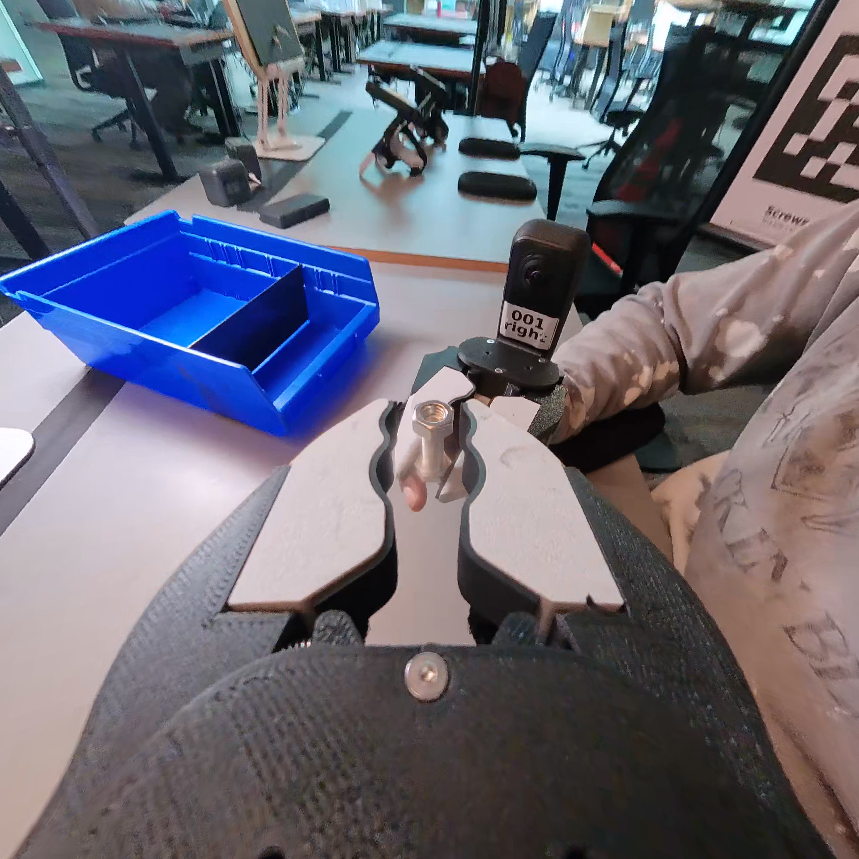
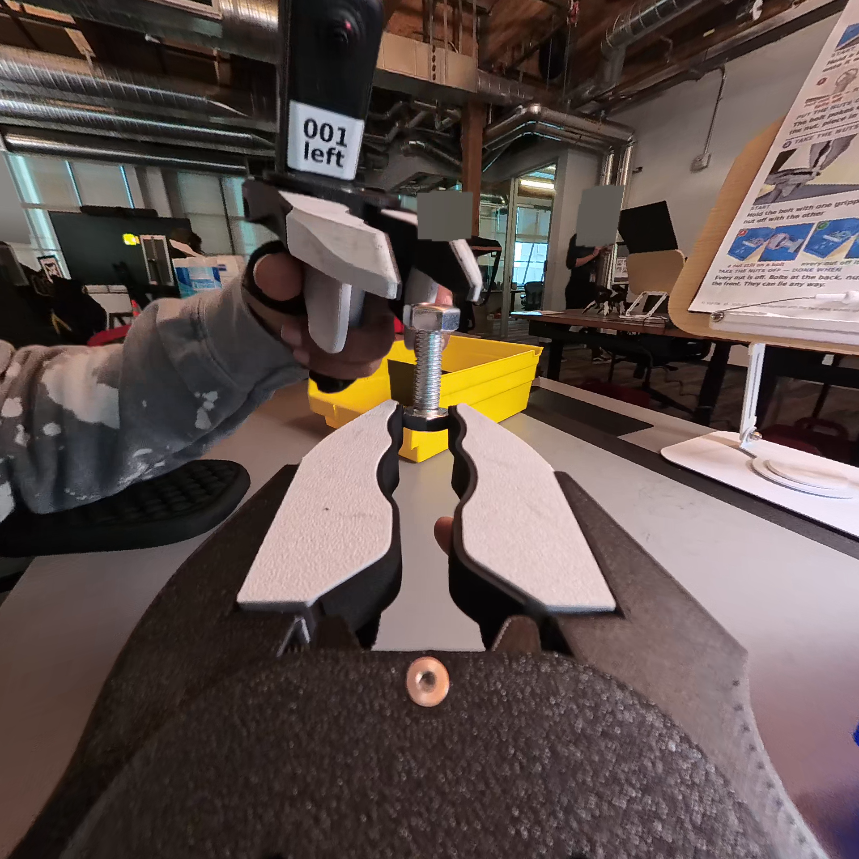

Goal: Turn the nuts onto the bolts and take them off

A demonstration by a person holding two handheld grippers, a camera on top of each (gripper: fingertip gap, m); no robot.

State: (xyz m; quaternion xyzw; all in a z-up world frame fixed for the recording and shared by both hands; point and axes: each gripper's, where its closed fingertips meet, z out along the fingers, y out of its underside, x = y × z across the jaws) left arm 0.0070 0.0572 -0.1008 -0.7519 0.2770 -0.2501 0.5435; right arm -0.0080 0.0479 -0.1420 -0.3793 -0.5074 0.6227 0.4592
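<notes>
Gripping the head end of the upright bolt (image 2: 428, 372), the right claw (image 2: 425, 413) is closed on it, its two tips pinching the base just above the surface (image 1: 139, 511). The left claw (image 1: 430, 418) comes down from above, its tips narrowed to either side of the hex nut (image 1: 432, 417) at the bolt's top. Whether they actually pinch the nut I cannot tell, as a thin gap seems to show on each side. The nut's open hole shows no bolt end through it, so it likely holds by only a few threads. This looks like either the first turns on or the last turns off. The next move calls for a firm pinch on the nut's flats and a twist in line with the shaft. A yellow bin (image 2: 488, 372) stands beyond the bolt, and a divided blue bin (image 1: 162, 362) lies to the far left.
</notes>
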